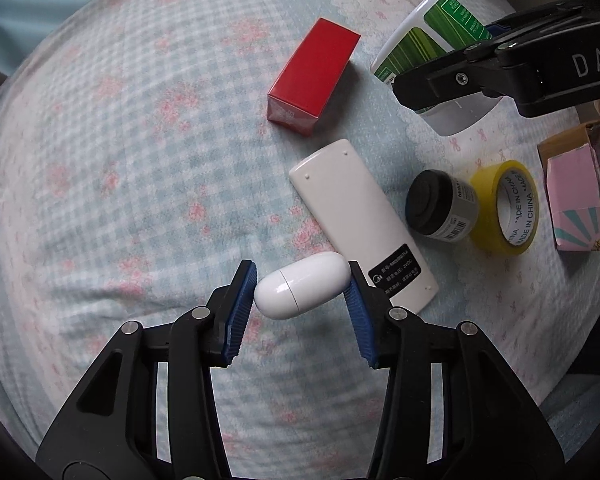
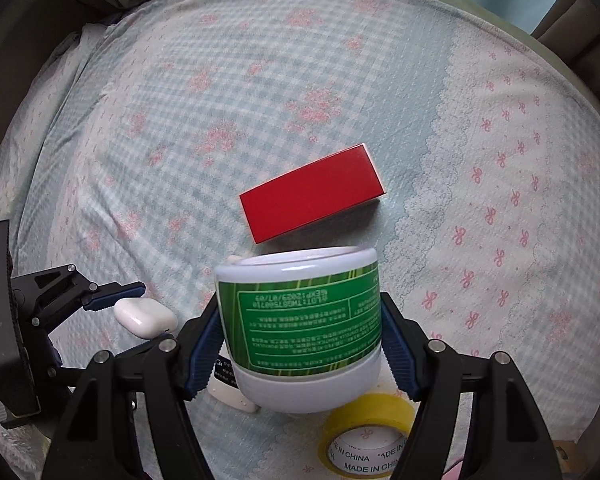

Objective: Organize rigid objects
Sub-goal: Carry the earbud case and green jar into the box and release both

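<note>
The left gripper pinches the glossy white case end to end just above the bedspread — light, slick, likely to squirt out — while the right gripper clamps the bulkier jar across its labelled waist, aloft near the red box.

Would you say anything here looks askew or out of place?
Mildly: the white remote lies face down, its back label showing, and the black jar lies on its side against the yellow tape roll. Nothing looks spilled or broken.
</note>
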A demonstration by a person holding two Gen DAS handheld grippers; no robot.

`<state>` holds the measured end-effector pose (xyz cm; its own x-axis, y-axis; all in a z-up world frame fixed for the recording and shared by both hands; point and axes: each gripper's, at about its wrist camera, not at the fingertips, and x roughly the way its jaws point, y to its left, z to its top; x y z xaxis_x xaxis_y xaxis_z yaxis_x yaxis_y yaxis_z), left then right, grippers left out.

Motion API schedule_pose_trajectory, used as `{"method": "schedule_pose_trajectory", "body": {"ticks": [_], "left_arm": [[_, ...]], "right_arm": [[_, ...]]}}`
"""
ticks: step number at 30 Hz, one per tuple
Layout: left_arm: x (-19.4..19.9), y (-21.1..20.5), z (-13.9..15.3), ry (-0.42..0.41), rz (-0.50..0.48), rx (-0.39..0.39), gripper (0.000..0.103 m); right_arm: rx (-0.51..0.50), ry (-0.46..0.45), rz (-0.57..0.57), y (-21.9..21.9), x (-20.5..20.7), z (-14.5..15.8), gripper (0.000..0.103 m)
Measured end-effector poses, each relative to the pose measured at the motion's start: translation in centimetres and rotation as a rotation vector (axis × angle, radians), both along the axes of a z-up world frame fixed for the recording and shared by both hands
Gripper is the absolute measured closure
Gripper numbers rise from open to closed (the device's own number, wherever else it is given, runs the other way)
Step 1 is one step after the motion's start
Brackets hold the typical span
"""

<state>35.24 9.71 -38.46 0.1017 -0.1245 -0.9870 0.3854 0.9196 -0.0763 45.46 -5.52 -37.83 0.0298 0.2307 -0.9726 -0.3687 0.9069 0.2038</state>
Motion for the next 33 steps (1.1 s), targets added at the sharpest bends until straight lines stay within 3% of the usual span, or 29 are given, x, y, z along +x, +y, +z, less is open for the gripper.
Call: {"method": "schedule_pose_trajectory", "body": {"ticks": [11, 21, 28, 33], "left_arm": [[-2.4, -5.0, 8.9, -0.07, 0.013, -0.043, 0.062], [-5.4, -12.7, 15.9, -0.116, -0.028, -0.135, 0.062], [-7.0, -20.3, 18.6, -0.145, -0.106, -0.192, 0.062], [-8.6, -26.3, 18.1, -0.132, -0.165, -0.233, 0.062]], "right_arm": [[0.105, -0.058, -0.138, -4.9, -4.9, 9.0, 0.035], [0.117, -0.142, -0.236, -14.2, -10.9, 17.1, 0.035], [0.07, -0.191, -0.308, -23.6, -15.3, 19.9, 0.035], [0.04, -0.185, -0.384, -30.6, -18.8, 19.8, 0.035]]}}
